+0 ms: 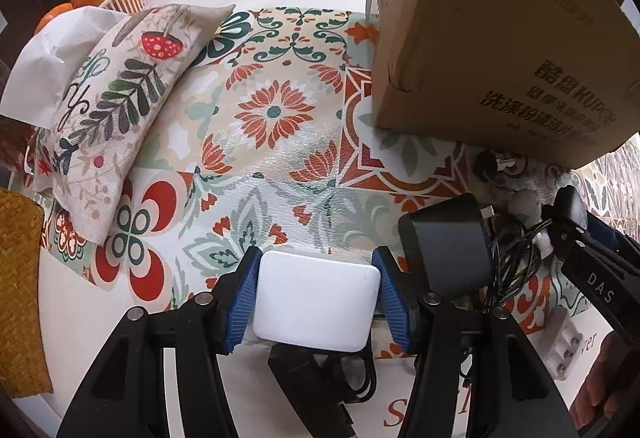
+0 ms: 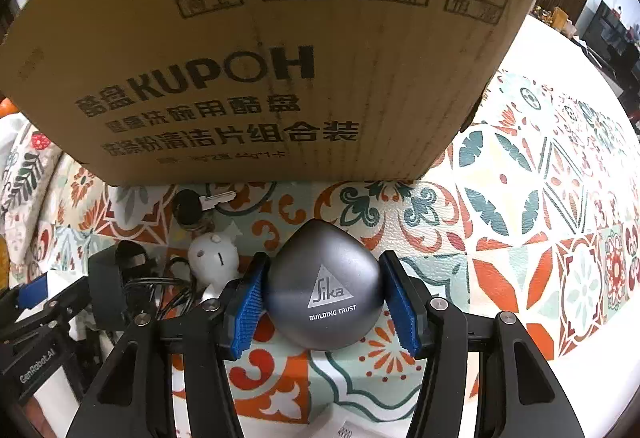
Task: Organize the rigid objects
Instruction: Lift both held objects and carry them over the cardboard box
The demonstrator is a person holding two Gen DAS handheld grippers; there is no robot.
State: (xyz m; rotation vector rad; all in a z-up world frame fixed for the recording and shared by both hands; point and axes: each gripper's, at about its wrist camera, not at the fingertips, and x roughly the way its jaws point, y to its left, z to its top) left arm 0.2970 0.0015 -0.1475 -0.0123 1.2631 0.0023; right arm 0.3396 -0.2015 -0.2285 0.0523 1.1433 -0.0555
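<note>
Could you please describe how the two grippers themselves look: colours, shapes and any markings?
Both look alike. The left gripper and the right gripper each have two black angular fingers with silver round bolts and blue ribbed pads at the tips. In the left view, white letters "DAS" show on the right gripper's body. In the right view, "GenRobot.AI" is printed on the left one.

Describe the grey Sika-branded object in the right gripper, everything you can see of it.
The grey Sika object is a smooth, rounded-triangular shell with a matte metallic look, printed with a white triangle logo and "BUILDING TRUST". The right gripper holds it, blue pads pressed on its left and right sides. It sits over the patterned mat, in front of the cardboard box. Its underside is hidden.
</note>
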